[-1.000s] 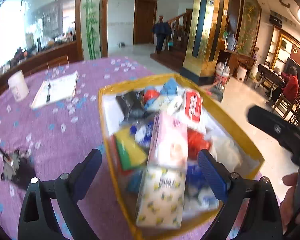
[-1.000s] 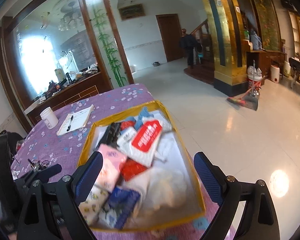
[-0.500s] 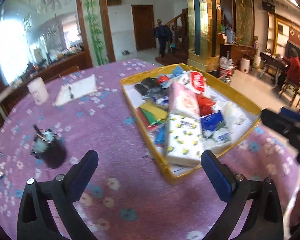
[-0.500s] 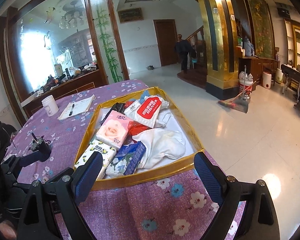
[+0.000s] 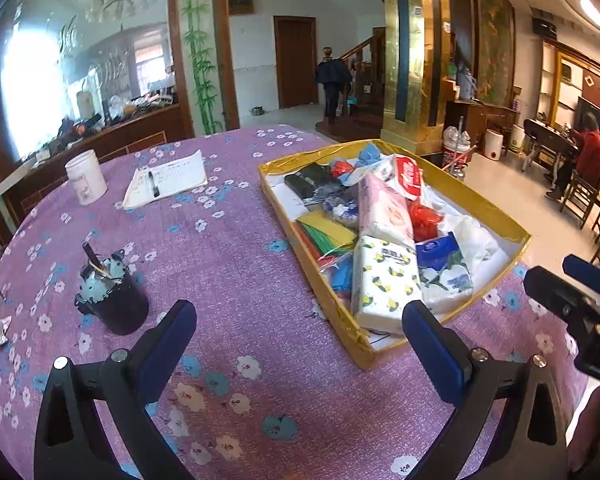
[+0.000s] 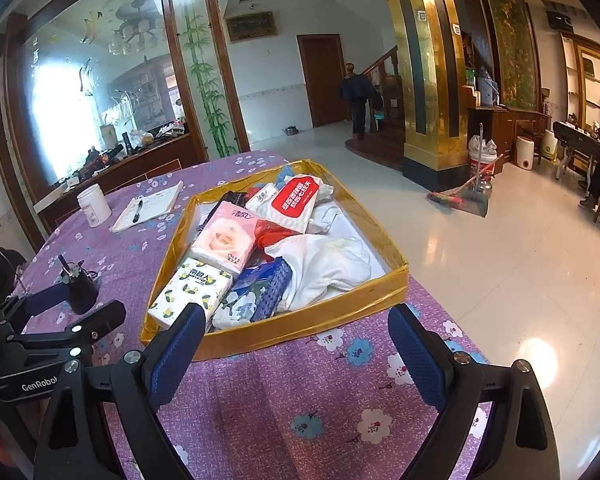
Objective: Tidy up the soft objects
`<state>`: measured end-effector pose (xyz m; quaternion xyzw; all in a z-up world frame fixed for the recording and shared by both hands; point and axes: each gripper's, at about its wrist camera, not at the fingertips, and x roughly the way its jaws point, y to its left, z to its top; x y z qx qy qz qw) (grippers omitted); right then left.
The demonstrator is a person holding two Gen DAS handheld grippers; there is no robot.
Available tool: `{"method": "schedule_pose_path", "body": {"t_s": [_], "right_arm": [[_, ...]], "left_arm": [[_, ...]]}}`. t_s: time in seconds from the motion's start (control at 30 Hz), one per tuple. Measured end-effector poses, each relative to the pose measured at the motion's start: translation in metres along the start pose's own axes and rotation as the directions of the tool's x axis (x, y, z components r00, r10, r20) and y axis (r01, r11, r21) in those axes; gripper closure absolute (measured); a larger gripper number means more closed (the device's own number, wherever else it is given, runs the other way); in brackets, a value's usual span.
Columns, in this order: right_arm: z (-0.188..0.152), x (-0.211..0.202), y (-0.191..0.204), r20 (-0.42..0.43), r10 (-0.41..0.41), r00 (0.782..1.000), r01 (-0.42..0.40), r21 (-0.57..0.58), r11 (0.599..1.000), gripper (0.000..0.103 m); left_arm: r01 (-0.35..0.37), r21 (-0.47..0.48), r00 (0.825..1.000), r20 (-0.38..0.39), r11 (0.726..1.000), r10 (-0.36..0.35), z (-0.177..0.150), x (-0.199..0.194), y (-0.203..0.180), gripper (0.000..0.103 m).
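A gold-rimmed tray (image 5: 496, 216) (image 6: 296, 326) rests on the purple flowered tablecloth, filled with soft things: a lemon-print tissue pack (image 5: 384, 280) (image 6: 192, 292), a pink tissue pack (image 5: 384, 210) (image 6: 226, 238), a red-and-white pack (image 6: 294, 200), a blue floral pack (image 5: 444, 270), white cloth (image 6: 324, 268) and coloured cloths (image 5: 328, 234). My left gripper (image 5: 300, 344) hangs open over bare tablecloth, short of the tray's near corner. Near the tray's front rim my right gripper (image 6: 296, 346) is open, nothing between its fingers.
A dark cup (image 5: 114, 300) with small items stands left of the tray. Farther back lie a notepad with a pen (image 5: 166, 178) and a white jar (image 5: 86, 176). The table edge drops to a tiled floor (image 6: 500, 260) on the right. A person stands far off by the stairs.
Both grippers have pulled back from over the tray, which now lies farther ahead with bare tablecloth under the fingers. The left jaws opened slightly wider.
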<state>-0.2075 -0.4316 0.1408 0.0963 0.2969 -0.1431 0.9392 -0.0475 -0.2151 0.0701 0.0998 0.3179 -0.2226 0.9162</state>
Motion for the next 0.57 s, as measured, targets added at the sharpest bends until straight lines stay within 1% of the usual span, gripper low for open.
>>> {"method": "schedule_pose_path", "body": {"t_s": [0.07,0.1,0.23,0.43,0.5,0.57], "right_arm": [[0.000,0.003,0.001,-0.002,0.002,1.000,-0.002,0.001,1.000,0.008],[0.000,0.004,0.002,-0.002,0.003,1.000,-0.003,0.000,1.000,0.008],[0.000,0.007,0.002,0.000,0.006,1.000,-0.006,0.003,1.000,0.008],[-0.003,0.013,0.002,-0.014,0.004,1.000,-0.004,0.004,1.000,0.008],[-0.003,0.012,0.001,-0.010,0.006,1.000,-0.006,0.008,1.000,0.008],[-0.003,0.009,0.003,-0.005,0.007,1.000,-0.007,0.003,1.000,0.008]], "left_arm": [[-0.014,-0.001,1.000,-0.011,1.000,0.014,0.001,0.002,0.000,0.001],[-0.034,0.002,0.999,-0.016,0.999,0.034,0.001,0.002,0.000,0.001],[-0.071,0.019,0.997,-0.017,0.997,0.071,0.001,0.003,-0.002,0.001],[-0.055,0.033,0.997,-0.048,0.998,0.056,0.001,0.006,-0.003,0.001],[-0.066,0.026,0.997,-0.048,0.998,0.067,0.000,0.004,-0.001,0.001],[-0.050,0.012,0.997,-0.055,0.999,0.051,0.001,0.001,0.002,0.001]]}}
